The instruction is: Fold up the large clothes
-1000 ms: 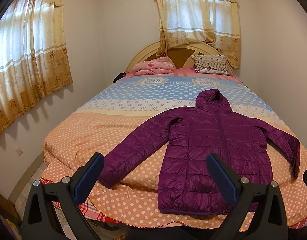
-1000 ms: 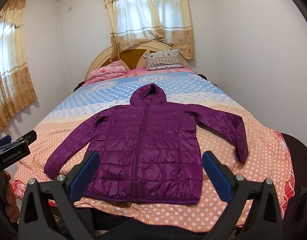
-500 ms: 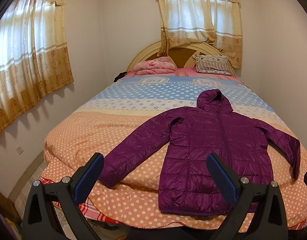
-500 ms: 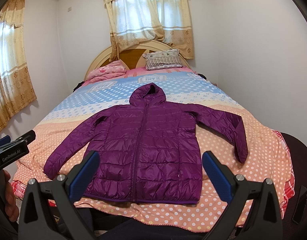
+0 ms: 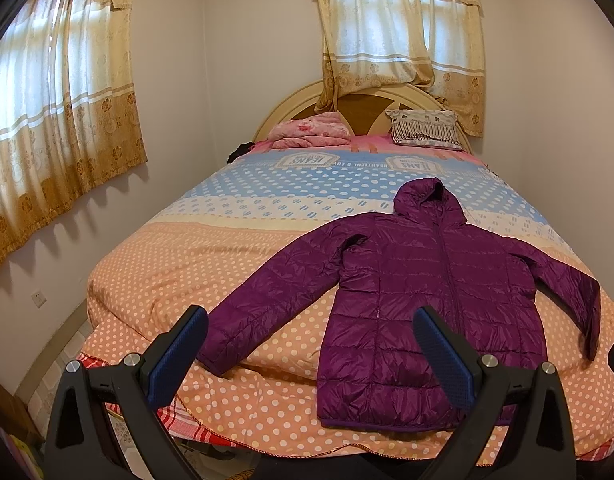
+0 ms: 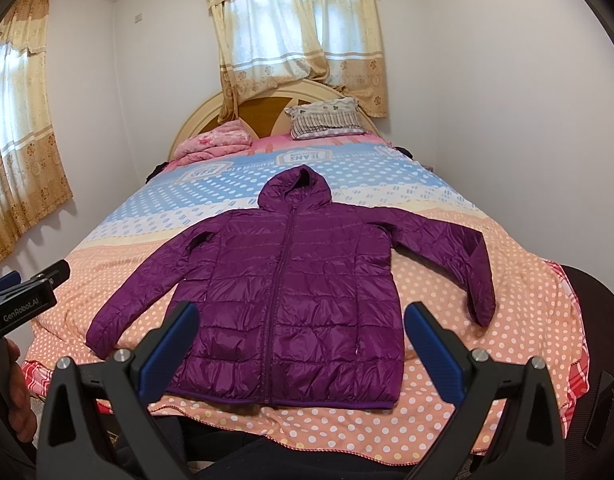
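Note:
A purple quilted hooded jacket [image 5: 427,288] [image 6: 291,280] lies flat and zipped on the bed, hood pointing to the headboard, both sleeves spread out, hem near the foot edge. My left gripper [image 5: 311,336] hovers open before the bed's foot, its blue pads framing the jacket's left sleeve cuff and hem. My right gripper [image 6: 301,330] is open too, held above the jacket's lower half without touching it. The left gripper's body [image 6: 19,304] shows at the left edge of the right wrist view, with a hand below it.
The bed [image 5: 187,264] has an orange, white and blue dotted cover. A pink folded blanket [image 5: 311,130] and a striped pillow [image 5: 425,132] lie by the headboard. Curtained windows stand behind and to the left; white walls close both sides. A dark chair [image 6: 595,320] sits at the right.
Both views have shifted only very slightly; the jacket lies as before and both grippers stay open.

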`<state>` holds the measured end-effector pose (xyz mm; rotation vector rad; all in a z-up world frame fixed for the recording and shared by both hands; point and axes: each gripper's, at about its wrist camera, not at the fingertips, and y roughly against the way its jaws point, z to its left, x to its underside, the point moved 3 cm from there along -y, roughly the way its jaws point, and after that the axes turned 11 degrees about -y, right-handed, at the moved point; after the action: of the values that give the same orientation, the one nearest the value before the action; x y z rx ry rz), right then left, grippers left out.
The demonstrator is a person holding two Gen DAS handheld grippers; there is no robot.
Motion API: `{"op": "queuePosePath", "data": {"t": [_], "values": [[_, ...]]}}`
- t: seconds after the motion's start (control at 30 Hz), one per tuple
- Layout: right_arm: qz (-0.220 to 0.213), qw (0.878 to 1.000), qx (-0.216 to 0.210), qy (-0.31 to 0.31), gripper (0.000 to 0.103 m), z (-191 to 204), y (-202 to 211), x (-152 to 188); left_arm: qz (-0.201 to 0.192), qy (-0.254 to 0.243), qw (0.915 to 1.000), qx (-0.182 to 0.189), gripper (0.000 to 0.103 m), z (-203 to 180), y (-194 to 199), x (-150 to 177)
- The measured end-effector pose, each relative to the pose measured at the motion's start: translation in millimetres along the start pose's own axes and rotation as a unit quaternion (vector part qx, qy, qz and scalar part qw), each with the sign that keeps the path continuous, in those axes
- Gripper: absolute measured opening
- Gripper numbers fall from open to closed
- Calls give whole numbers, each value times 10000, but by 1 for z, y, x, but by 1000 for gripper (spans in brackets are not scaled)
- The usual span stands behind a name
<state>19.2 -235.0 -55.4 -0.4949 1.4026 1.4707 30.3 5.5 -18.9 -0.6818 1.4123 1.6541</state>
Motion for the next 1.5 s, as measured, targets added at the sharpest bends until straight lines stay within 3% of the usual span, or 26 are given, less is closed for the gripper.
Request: {"op": "queuePosePath", "data": {"t": [0.57,1.13,1.27,1.37,1.5], "values": [[25,10000,2,-3,103,-2,-5,4,68,11,10000,28,102,0,-6,5],[191,9997,164,-65,103,-17,-26,6,333,-149,9993,101,102,-12,-37,8],[-177,9965,799,171,103,-37,-43,1,154,-437,9989,-21,102,-29,-61,1],[-485,9863,1532,384,103,-68,-69,-4,92,-638,9979,-77,102,-47,-97,-4],[-389,9684,2409,517,103,-120,-119,-8,283,-731,9969,-64,102,-67,-154,-9]]}}
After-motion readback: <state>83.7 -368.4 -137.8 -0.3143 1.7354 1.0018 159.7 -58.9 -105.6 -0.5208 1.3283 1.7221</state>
